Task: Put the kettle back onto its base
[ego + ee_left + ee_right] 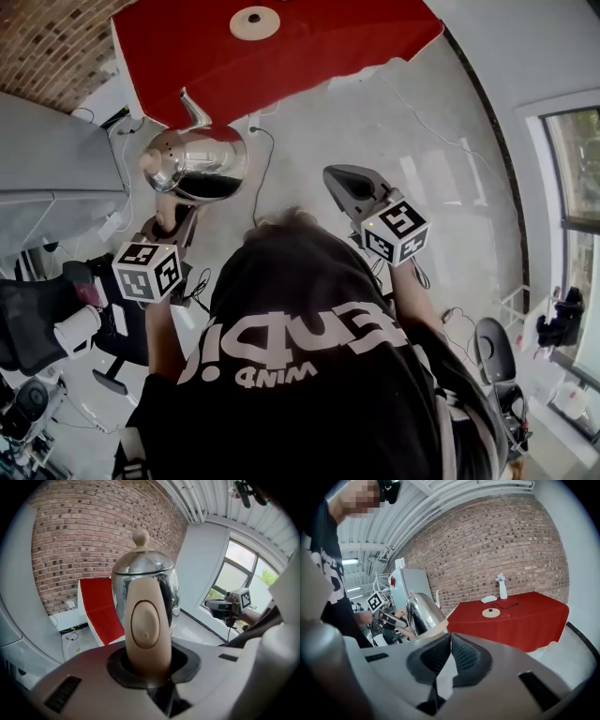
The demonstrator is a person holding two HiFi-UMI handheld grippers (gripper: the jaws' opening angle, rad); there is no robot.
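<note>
- Table draped in red cloth (pixel 309 56) is seen ahead of the person.
- Polished steel kettle with a beige knob (pixel 199 161) is held in the air short of the table, well apart from its base.
- Left gripper (pixel 176 217) is clamped on the kettle's beige handle (pixel 146 630).
- Right gripper (pixel 345 186) is closed on nothing, jaws pressed together.
- Round beige base (pixel 254 22) is set on the red cloth.

Left tongs (pixel 174 217) clamp the kettle (pixel 197 161) by its handle; right tongs (pixel 334 176) closed, empty.
</note>
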